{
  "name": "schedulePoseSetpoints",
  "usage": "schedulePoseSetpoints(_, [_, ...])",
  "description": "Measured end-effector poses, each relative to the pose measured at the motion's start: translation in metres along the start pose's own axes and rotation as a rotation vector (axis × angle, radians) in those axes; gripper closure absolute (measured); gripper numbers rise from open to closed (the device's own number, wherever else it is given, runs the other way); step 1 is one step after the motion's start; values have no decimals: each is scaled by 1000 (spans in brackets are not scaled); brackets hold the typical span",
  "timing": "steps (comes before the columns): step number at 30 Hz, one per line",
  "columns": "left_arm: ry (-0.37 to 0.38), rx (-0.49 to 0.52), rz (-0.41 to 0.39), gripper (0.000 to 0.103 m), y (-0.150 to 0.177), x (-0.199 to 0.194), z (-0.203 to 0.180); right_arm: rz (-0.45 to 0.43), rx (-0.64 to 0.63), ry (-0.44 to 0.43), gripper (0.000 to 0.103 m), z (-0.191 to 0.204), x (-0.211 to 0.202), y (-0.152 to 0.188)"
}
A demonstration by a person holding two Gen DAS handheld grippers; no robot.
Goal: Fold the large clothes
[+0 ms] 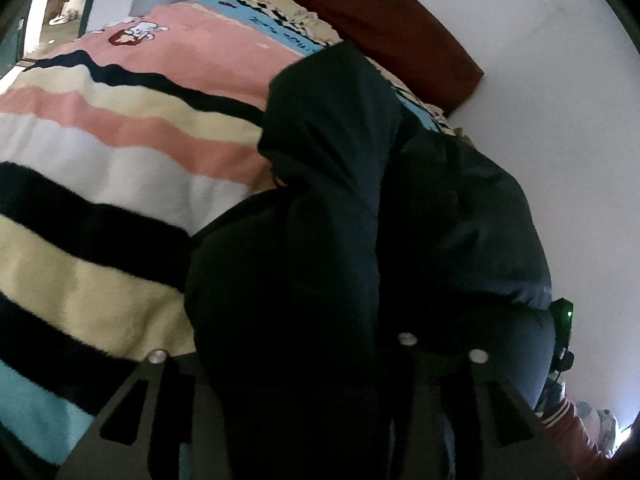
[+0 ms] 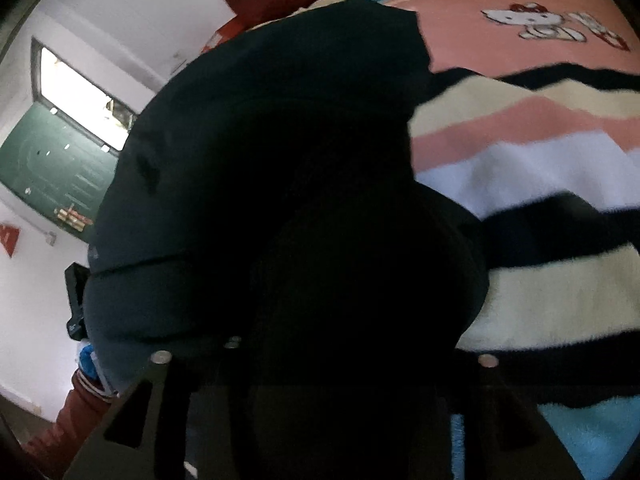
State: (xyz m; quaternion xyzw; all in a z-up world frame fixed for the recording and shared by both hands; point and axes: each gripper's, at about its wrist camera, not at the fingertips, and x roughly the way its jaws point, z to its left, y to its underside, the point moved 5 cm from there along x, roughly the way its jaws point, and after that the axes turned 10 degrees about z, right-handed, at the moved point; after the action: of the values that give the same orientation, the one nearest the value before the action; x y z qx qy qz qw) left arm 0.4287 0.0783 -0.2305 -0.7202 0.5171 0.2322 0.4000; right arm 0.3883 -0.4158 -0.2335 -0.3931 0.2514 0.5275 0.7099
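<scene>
Left wrist view: a large dark garment (image 1: pixel 360 208), navy to black, rises in a bunched mass straight out of the left gripper (image 1: pixel 316 400) and hangs over a striped fleece blanket (image 1: pixel 100 184) spread across the bed. The cloth swallows the fingertips, so whether the jaws are pressed together on it cannot be told, though the way the fabric climbs from between the finger mounts suggests a hold. A dark red headboard cushion (image 1: pixel 384 24) leans against the white wall (image 1: pixel 540 80) behind. At the lower right edge, the other device (image 1: pixel 562 332) shows a green light beside a red striped cuff (image 1: pixel 560 416).

Right wrist view: the same garment (image 2: pixel 256 152) fills the centre of the frame, draped forward from the right gripper (image 2: pixel 324 400) and blocking its fingertips, so the jaws' state is likewise hidden. The blanket (image 2: pixel 540 168), with a cartoon cat motif (image 2: pixel 528 20), lies beneath and to the right. A window (image 2: pixel 80 80) brightens the far wall.

Both tools appear to lift one edge together, probably to keep the bulky piece level while it is carried over for a fold.
</scene>
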Motion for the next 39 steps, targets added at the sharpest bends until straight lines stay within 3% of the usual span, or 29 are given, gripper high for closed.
schedulePoseSetpoints(2, [34,-28,5,64,-1,-7,4,1,41,21,42,-8,-2,1])
schedulePoseSetpoints(6, [112,-71,-1,64,0,-31,10,-5,56,27,39,-10,-13,1])
schedulePoseSetpoints(7, [120,-78,3,63,2,-38,10,-4,54,32,37,-9,-17,2])
schedulePoseSetpoints(9, [121,-92,7,59,4,-54,12,-15,58,72,22,-9,-26,5])
schedulePoseSetpoints(12, [126,-114,-1,57,11,-79,19,-62,115,63,17,-17,-53,10])
schedulePoseSetpoints(16, [-1,-139,-34,57,20,-115,27,-109,135,107,16,-25,-88,16])
schedulePoseSetpoints(21, [-130,-92,-54,57,47,-157,4,-125,94,164,14,14,-122,38])
schedulePoseSetpoints(30, [-251,23,-130,57,114,-195,-66,-134,16,278,5,81,-132,130])
schedulePoseSetpoints(31, [-266,33,-141,56,123,-197,-74,-138,9,286,4,86,-132,135])
schedulePoseSetpoints(32, [-285,53,-156,44,133,-199,-83,-148,-2,305,3,93,-132,146])
schedulePoseSetpoints(34, [-339,94,-190,33,151,-203,-98,-157,-17,335,1,102,-132,159])
schedulePoseSetpoints(39, [-415,153,-226,33,191,-209,-132,-202,-48,411,1,124,-136,192])
